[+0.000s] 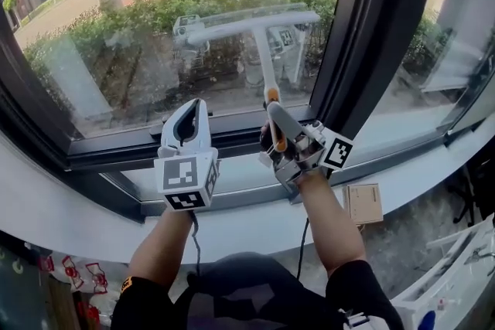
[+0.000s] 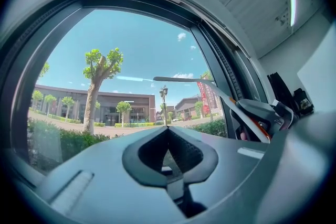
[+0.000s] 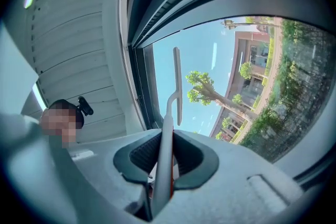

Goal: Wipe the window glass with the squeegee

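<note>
The window glass (image 1: 116,35) fills the upper left of the head view. A white T-shaped squeegee (image 1: 249,24) rests its blade high against the pane, and its handle runs down to an orange grip. My right gripper (image 1: 273,110) is shut on that handle just above the sill. In the right gripper view the handle (image 3: 164,157) passes between the jaws and the blade (image 3: 177,86) stands upright ahead. My left gripper (image 1: 196,104) hovers to the left, shut and empty, pointing at the glass. In the left gripper view the squeegee (image 2: 202,83) shows to the right of the left gripper (image 2: 168,131).
A thick dark mullion (image 1: 379,27) stands right of the squeegee. The dark lower frame and white sill (image 1: 232,178) run under both grippers. A small cardboard box (image 1: 363,202) lies on the ledge at right. Red items (image 1: 77,274) sit lower left, a white rack (image 1: 456,274) lower right.
</note>
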The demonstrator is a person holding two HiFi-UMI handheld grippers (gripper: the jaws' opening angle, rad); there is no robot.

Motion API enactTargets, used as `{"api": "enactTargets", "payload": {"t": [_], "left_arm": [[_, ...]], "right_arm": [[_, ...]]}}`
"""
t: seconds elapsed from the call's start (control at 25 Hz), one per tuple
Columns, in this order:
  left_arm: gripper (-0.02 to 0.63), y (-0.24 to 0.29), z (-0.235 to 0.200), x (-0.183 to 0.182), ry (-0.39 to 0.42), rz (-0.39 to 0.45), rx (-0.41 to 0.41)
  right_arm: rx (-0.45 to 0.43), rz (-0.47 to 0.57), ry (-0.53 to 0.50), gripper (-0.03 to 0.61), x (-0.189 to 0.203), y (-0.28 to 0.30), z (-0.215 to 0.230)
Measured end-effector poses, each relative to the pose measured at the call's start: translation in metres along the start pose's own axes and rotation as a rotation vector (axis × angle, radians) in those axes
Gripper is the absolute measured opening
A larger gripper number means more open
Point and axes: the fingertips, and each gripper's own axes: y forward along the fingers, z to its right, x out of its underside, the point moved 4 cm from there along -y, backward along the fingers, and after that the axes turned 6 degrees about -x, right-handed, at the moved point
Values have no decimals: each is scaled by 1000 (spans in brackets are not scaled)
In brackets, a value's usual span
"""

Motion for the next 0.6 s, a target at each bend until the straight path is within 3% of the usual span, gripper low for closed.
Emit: {"api": "enactTargets", "payload": {"t": [0.24,0.6], "left_arm": [[18,-12,17,49,1,-69,18],[18,-26,19,91,-22,-155,17]], "right_arm": [[63,4,59,54,22,-44,13],[173,10,148,55,66,-103,31]]}}
